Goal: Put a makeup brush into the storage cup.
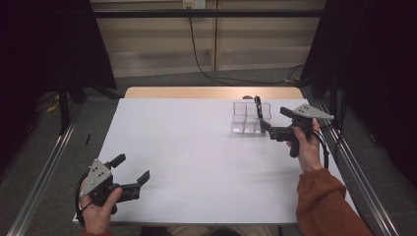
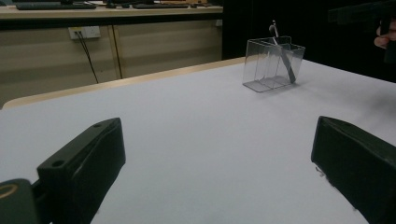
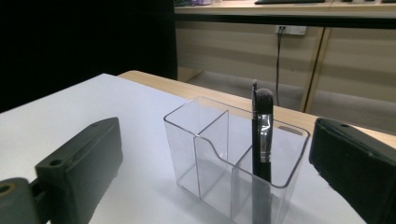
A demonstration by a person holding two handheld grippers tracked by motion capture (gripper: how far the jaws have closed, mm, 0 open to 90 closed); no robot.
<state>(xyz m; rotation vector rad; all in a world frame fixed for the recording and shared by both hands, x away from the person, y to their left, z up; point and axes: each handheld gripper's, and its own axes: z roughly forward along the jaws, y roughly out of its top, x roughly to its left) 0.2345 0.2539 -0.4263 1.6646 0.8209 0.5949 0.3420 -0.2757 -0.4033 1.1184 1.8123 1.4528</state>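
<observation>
A makeup brush (image 3: 262, 135) stands bristles-up in a clear divided organizer (image 3: 212, 154) toward the far right of the white tabletop (image 1: 196, 157). It leans in the compartment nearest the right gripper (image 1: 265, 115). That gripper's fingers (image 3: 79, 163) stand wide apart, with nothing between them; the brush sits just ahead of them, nearer the right-hand finger in the right gripper view, untouched. The left gripper (image 1: 133, 169) hovers at the near left corner, well apart from the organizer, its fingers (image 2: 84, 163) also spread and empty.
</observation>
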